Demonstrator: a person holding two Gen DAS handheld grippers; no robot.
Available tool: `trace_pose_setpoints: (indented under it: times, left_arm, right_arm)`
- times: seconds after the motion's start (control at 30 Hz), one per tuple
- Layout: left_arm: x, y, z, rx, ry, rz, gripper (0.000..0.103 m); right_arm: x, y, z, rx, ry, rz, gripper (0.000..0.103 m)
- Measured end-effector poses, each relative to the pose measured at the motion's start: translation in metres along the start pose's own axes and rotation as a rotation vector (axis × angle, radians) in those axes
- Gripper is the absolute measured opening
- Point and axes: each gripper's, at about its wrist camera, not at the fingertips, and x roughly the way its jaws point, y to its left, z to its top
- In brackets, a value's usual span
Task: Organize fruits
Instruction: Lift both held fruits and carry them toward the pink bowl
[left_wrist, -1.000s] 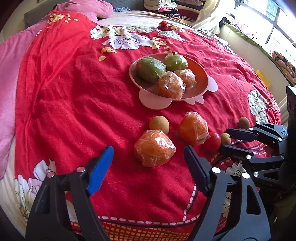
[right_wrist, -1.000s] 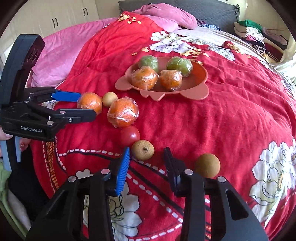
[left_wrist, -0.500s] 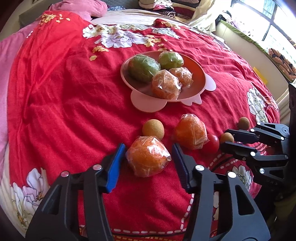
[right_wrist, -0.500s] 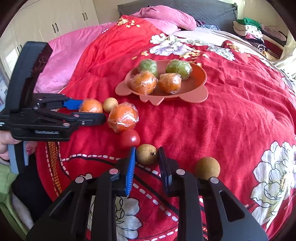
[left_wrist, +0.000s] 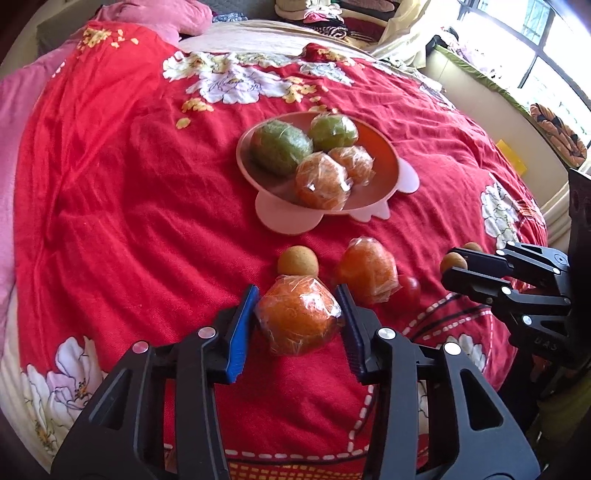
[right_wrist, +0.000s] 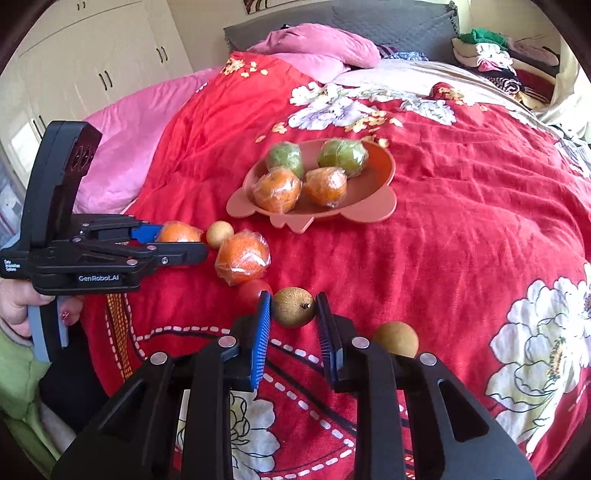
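Note:
My left gripper (left_wrist: 297, 314) is shut on a wrapped orange (left_wrist: 297, 319) resting on the red bedspread; it also shows in the right wrist view (right_wrist: 177, 245). My right gripper (right_wrist: 293, 308) is shut on a small brown fruit (right_wrist: 293, 306); it also shows in the left wrist view (left_wrist: 452, 266). A pink plate (left_wrist: 388, 173) holds two wrapped green fruits and two wrapped oranges. On the spread lie another wrapped orange (left_wrist: 367, 269), a brown round fruit (left_wrist: 297, 260), a red tomato (left_wrist: 408, 286) and another brown fruit (right_wrist: 395, 338).
The red flowered bedspread (left_wrist: 129, 184) covers the bed. A pink pillow (right_wrist: 317, 46) and piled clothes (right_wrist: 491, 55) lie at the far end. White cupboards (right_wrist: 92, 66) stand to the left. The bed's front edge runs just under both grippers.
Both grippers have moved forward and closed: the left onto the wrapped orange, the right onto the small brown fruit.

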Motion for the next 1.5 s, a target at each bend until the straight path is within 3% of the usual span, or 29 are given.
trace_pose_setpoints:
  times: [0.87,1.5]
  left_arm:
    - [-0.021,-0.027,0.05,0.074,-0.067,-0.011,0.035]
    - [-0.005,-0.027,0.07,0.08,-0.051,-0.006,0.032]
  right_arm:
    - [-0.036,-0.019,0.042,0.045,-0.134,-0.025,0.023]
    - [-0.032,-0.037,0.067,0.049,-0.152,-0.033,0.023]
